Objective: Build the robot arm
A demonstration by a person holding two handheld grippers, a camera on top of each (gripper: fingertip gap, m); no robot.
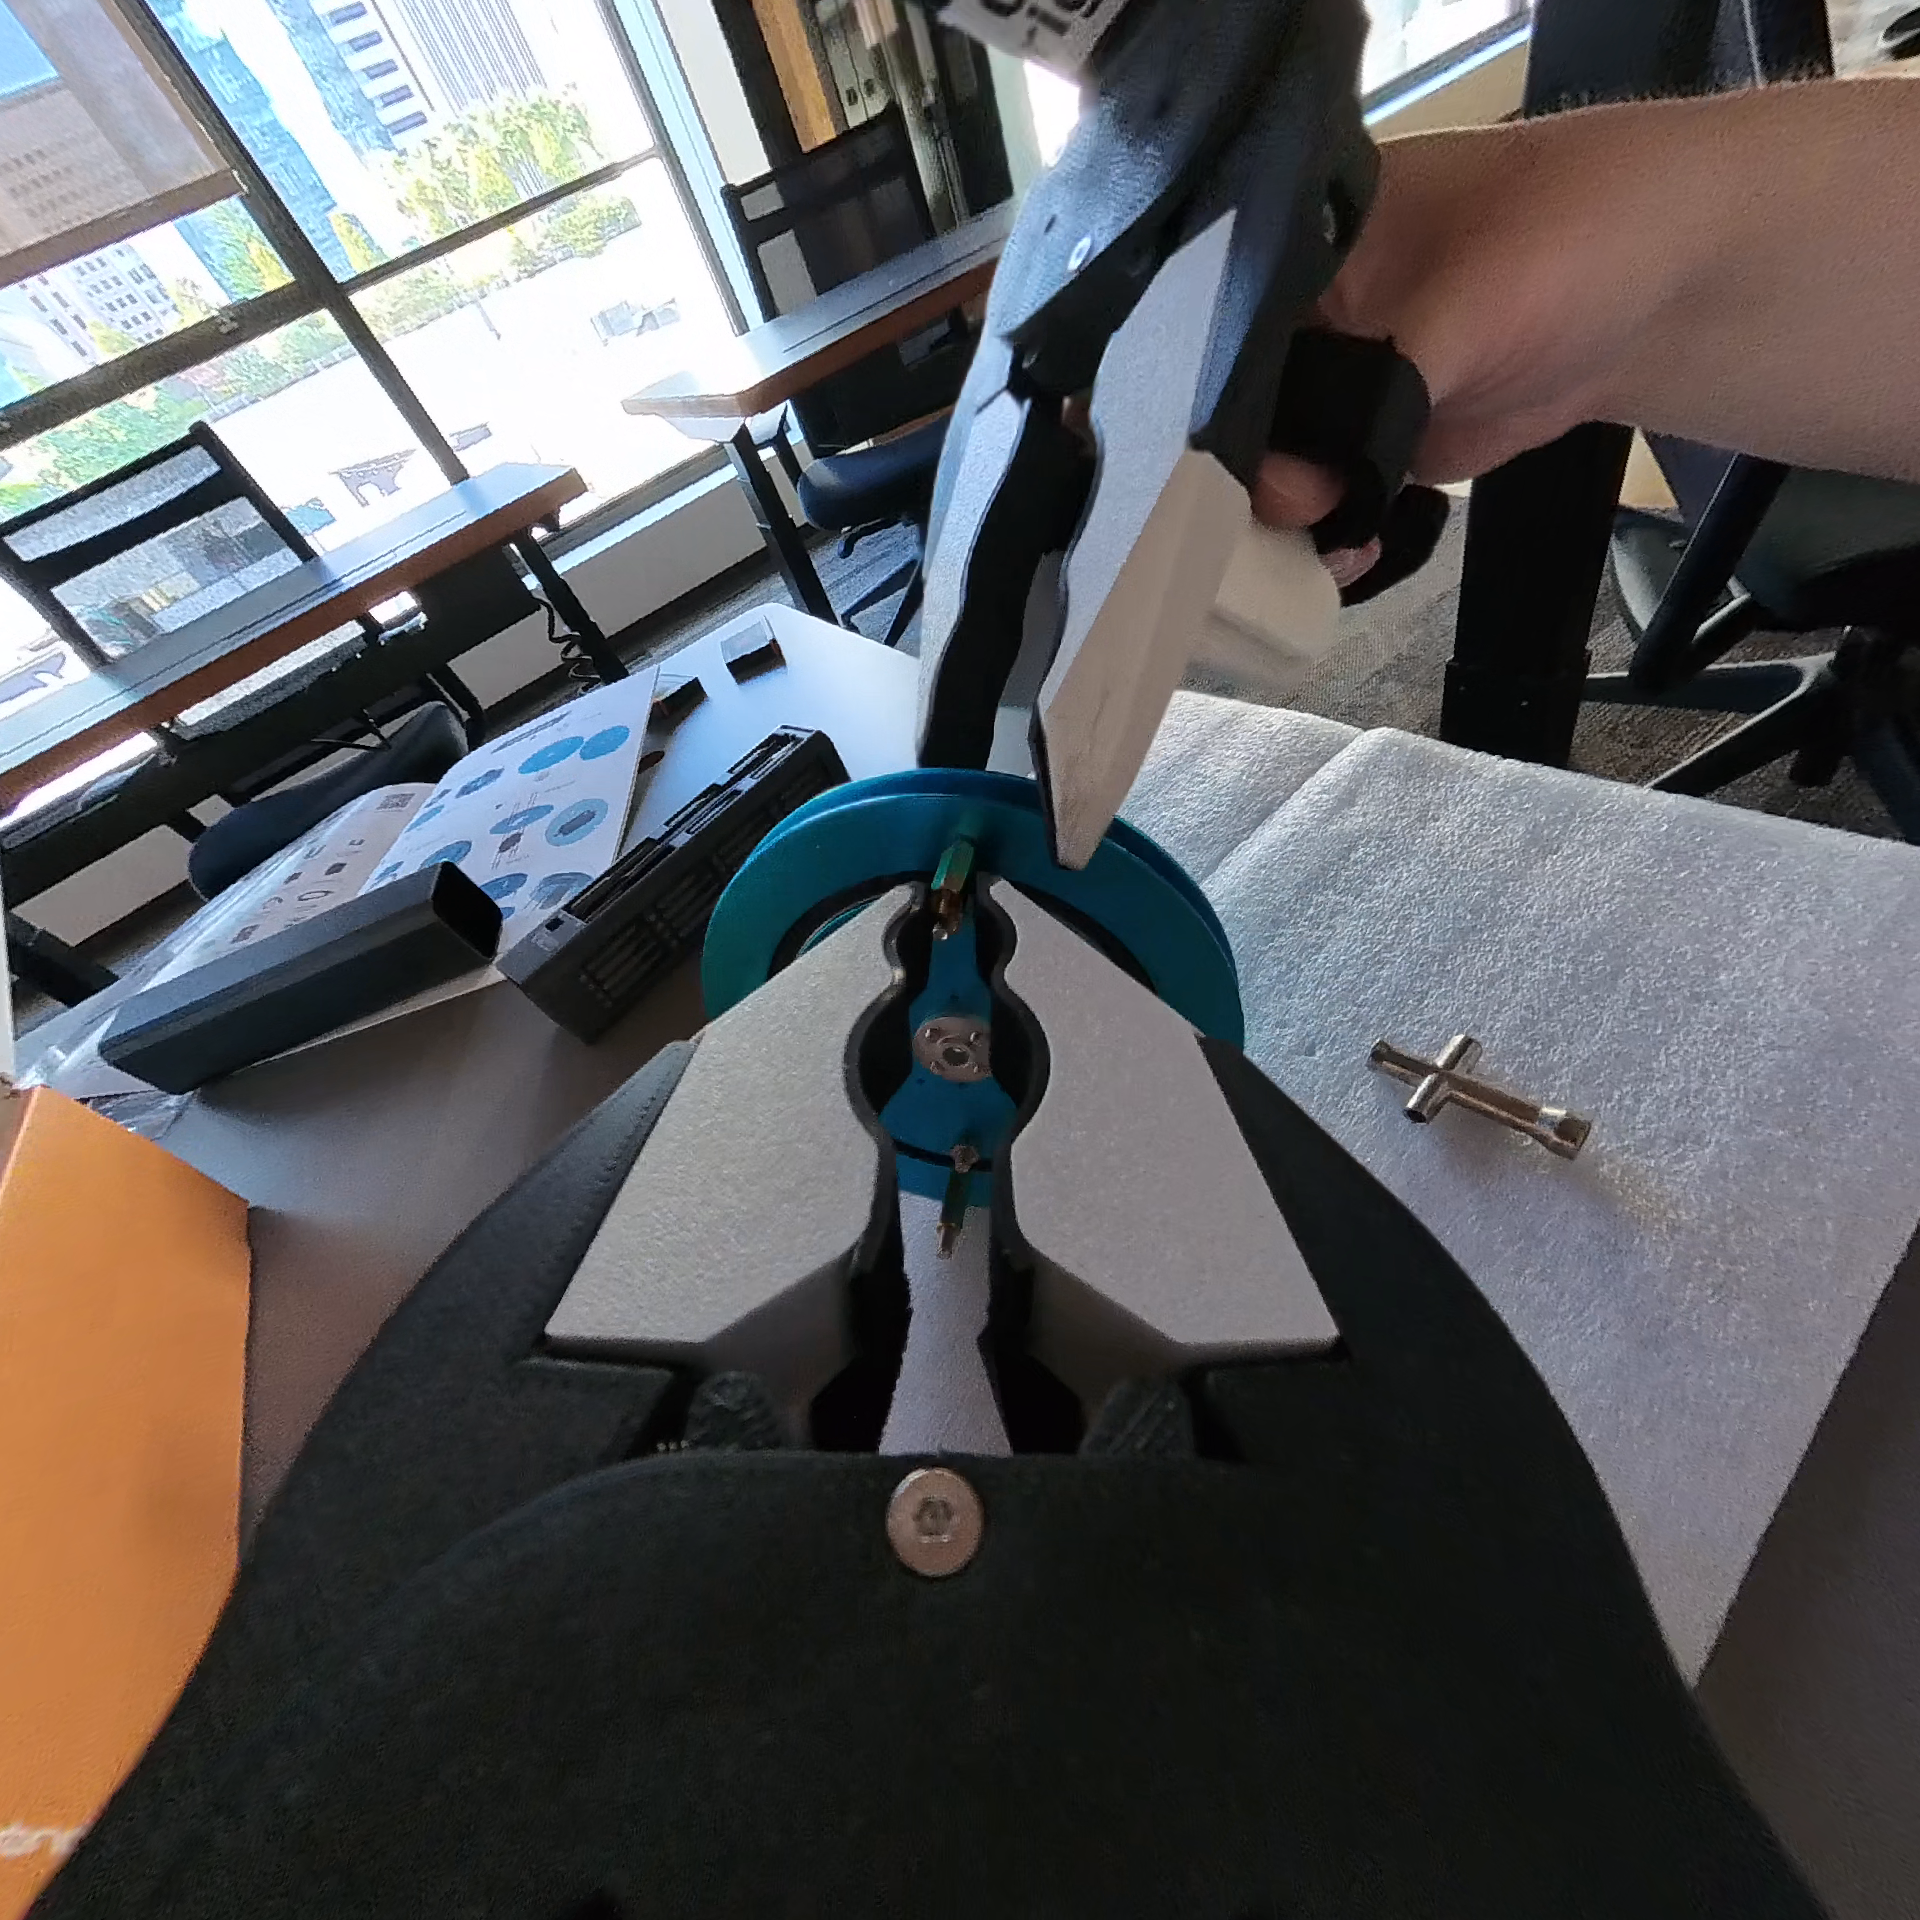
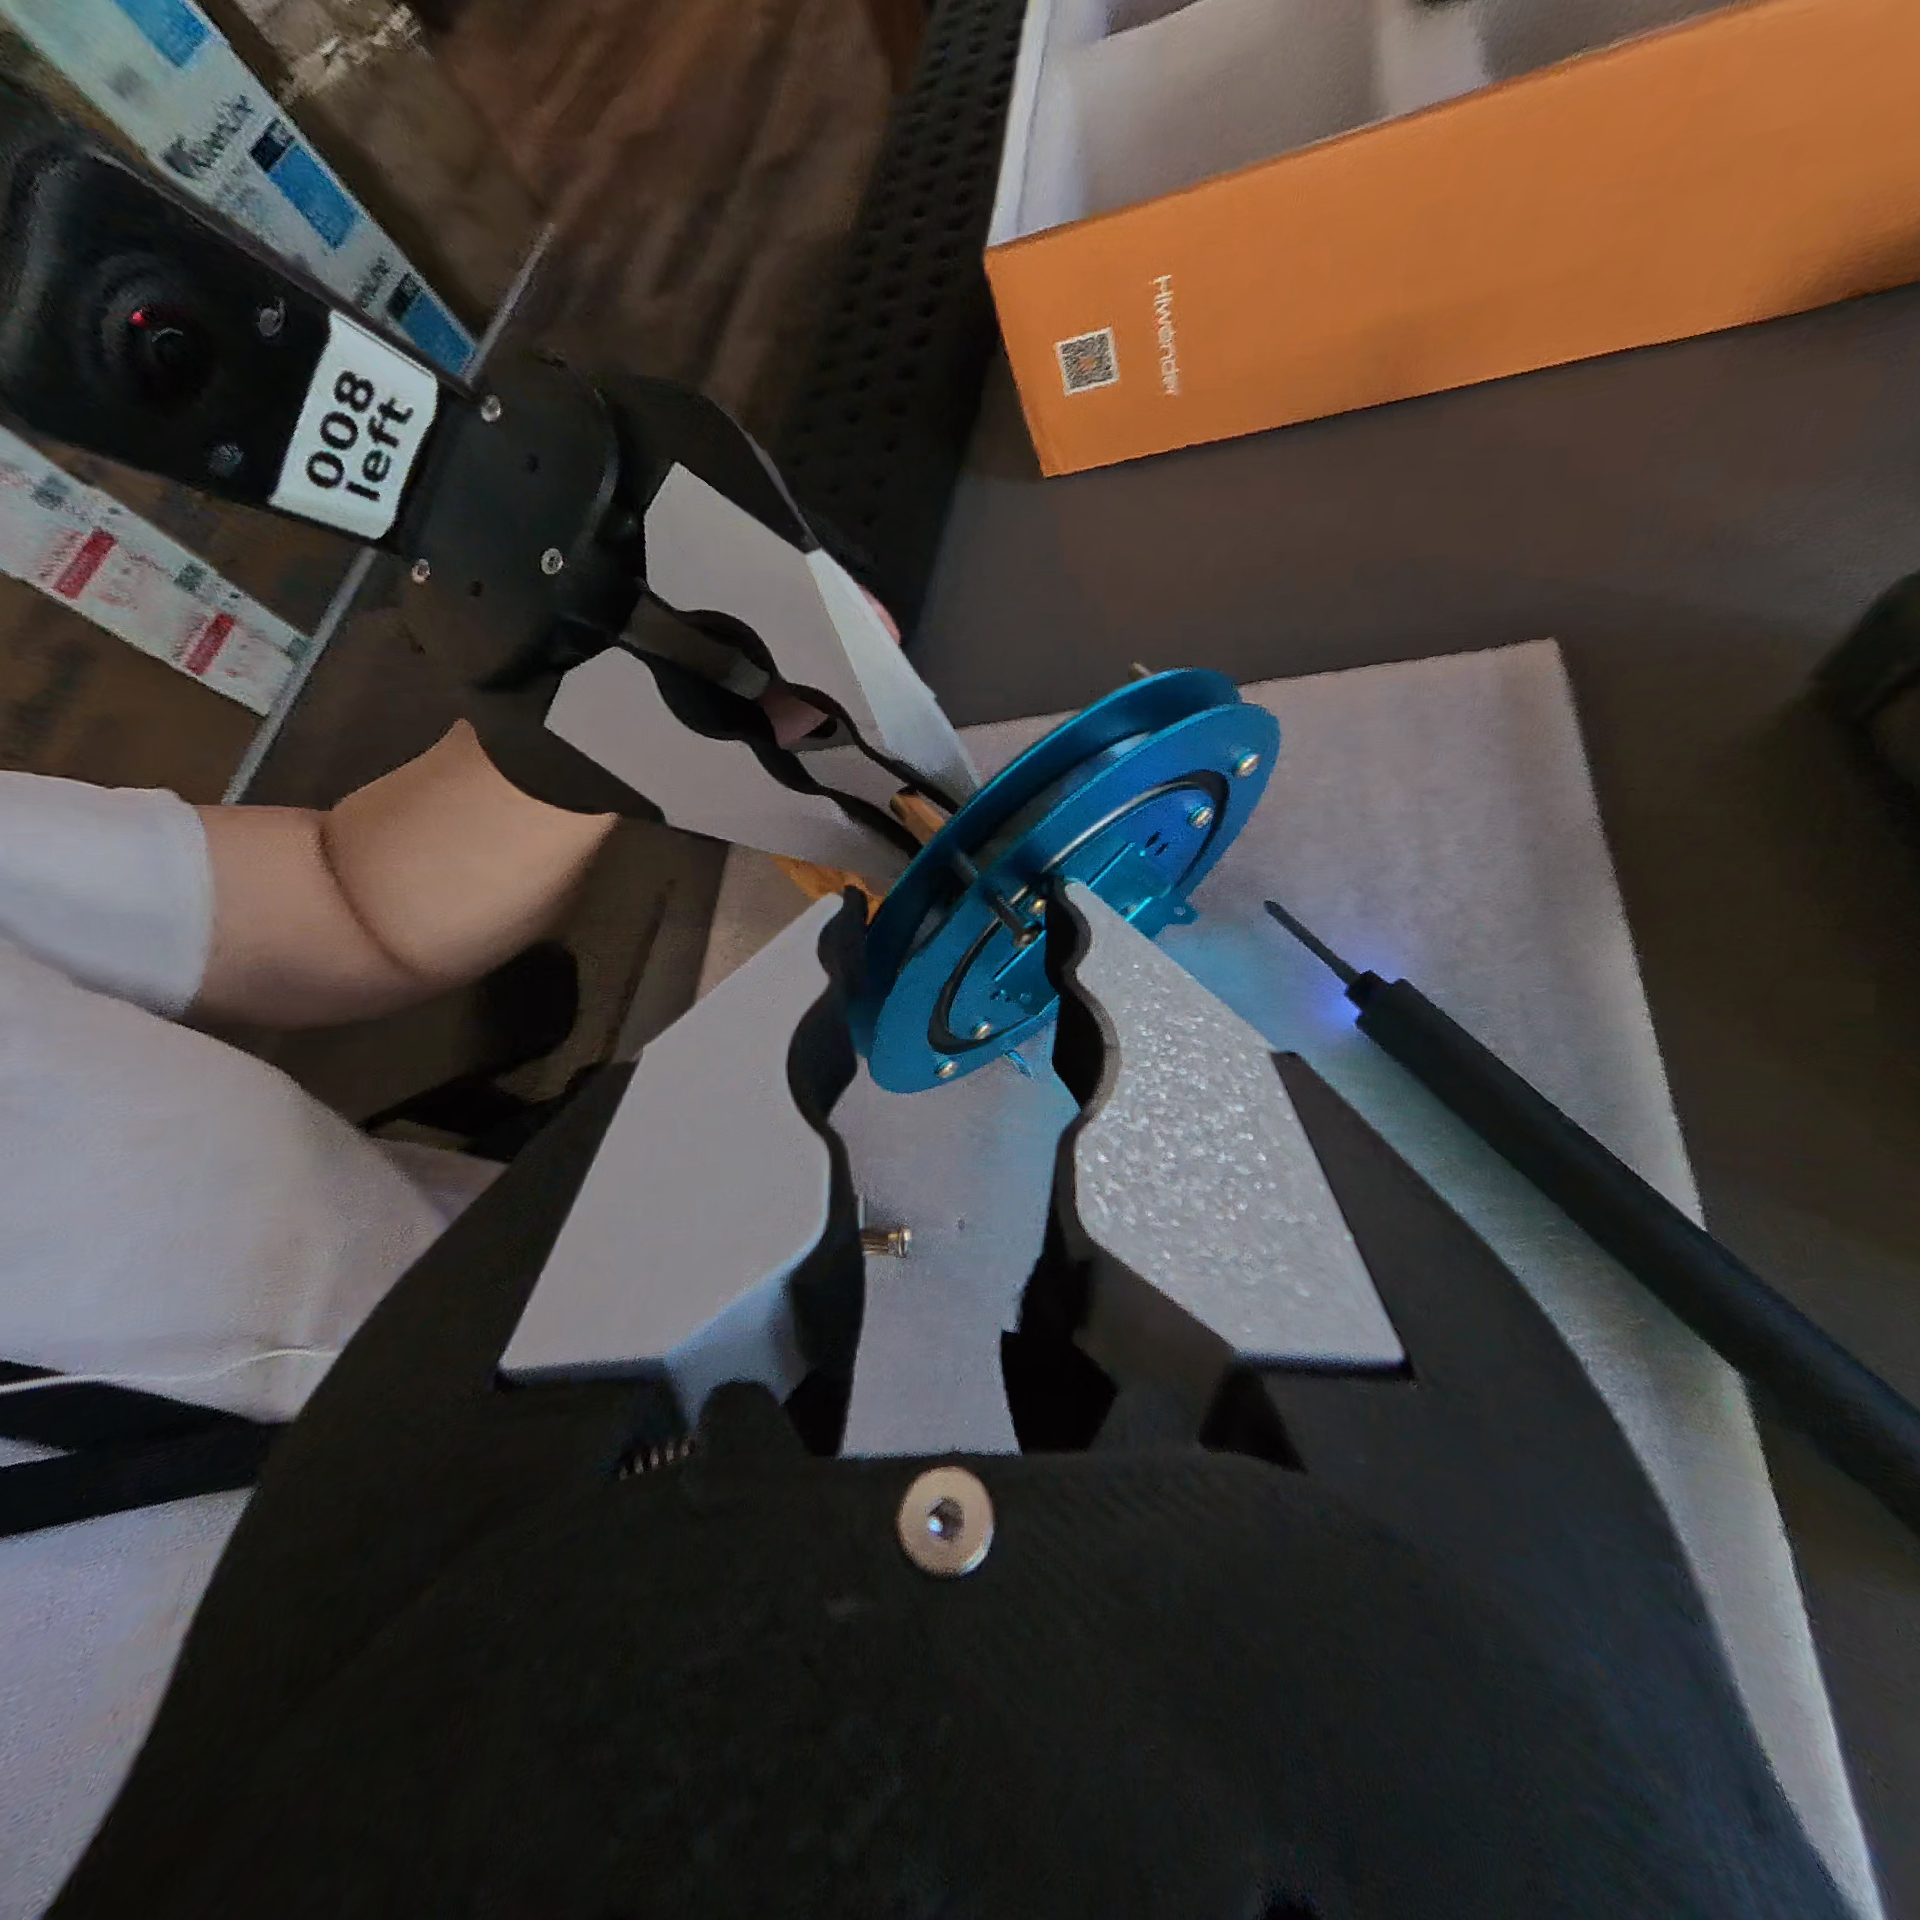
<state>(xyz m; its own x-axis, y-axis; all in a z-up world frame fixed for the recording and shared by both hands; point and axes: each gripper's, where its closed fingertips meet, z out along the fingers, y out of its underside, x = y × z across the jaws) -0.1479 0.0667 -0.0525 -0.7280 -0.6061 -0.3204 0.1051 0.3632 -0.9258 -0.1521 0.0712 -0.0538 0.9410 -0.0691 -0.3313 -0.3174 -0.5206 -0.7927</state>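
A blue metal wheel (image 1: 1132,904) with two flanges stands on edge over a white foam mat (image 1: 1558,935). My left gripper (image 1: 961,935) is shut on the blue hub bracket (image 1: 951,1060) on the wheel's back; green-and-brass standoffs (image 1: 951,868) stick out of it. My right gripper (image 2: 956,904) comes down from above and is shut across the wheel's rim (image 2: 1081,862), one finger on each face. The right gripper also shows in the left wrist view (image 1: 1003,805), and the left gripper shows in the right wrist view (image 2: 925,821).
A metal cross wrench (image 1: 1475,1091) lies on the mat. A black electric screwdriver (image 2: 1558,1143) with a blue light and a small loose screw (image 2: 883,1238) lie there too. An orange box (image 2: 1455,260), a black bit case (image 1: 675,883), a grey sleeve (image 1: 291,977) and an instruction sheet (image 1: 540,790) surround the mat. The tips of both grippers are at nearly the same place. From either gripper's tips it is about 20 cm to the black bit case (image 1: 675,883).
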